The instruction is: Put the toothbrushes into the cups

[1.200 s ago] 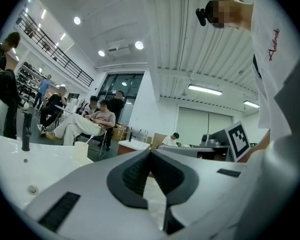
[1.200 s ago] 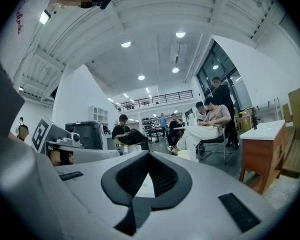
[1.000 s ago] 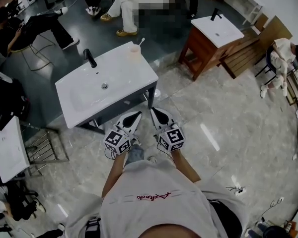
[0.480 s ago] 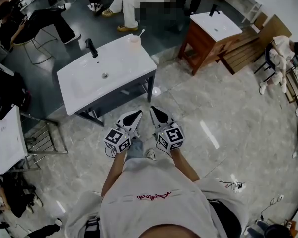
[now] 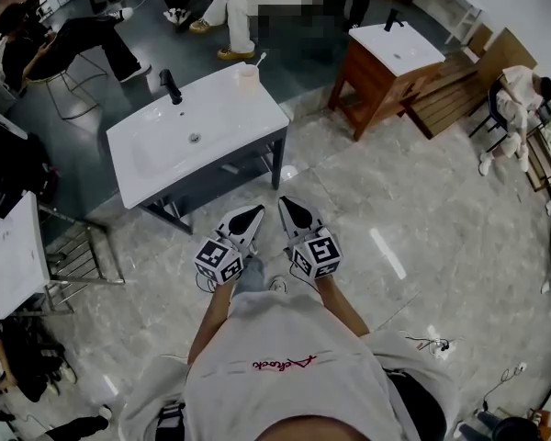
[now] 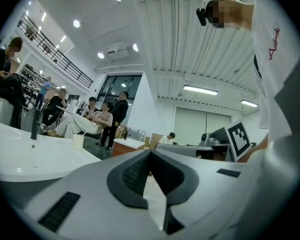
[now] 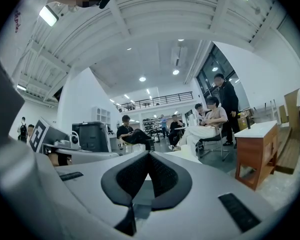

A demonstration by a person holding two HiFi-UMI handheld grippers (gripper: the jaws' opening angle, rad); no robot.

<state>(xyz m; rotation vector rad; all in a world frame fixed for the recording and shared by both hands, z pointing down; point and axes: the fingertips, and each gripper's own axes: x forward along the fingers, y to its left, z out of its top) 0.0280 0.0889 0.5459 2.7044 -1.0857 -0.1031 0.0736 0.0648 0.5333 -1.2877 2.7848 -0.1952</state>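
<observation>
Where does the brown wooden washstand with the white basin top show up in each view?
Head view: brown wooden washstand at upper right.
Left gripper view: small, just left of centre.
Right gripper view: large, at the right edge.
Shared landmark: the seated person in pale trousers, near it in all three.

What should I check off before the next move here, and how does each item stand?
1. Left gripper empty: ok, jaws together, nothing between.
2. Right gripper empty: ok, jaws together.
3. Cup upright on the sink: ok, at its far corner.
4. Toothbrush in cup: ok, one stands in it.
5. Another toothbrush to pick: cannot tell, none visible.
6. Grippers near sink: not ok, over the floor short of it.
</observation>
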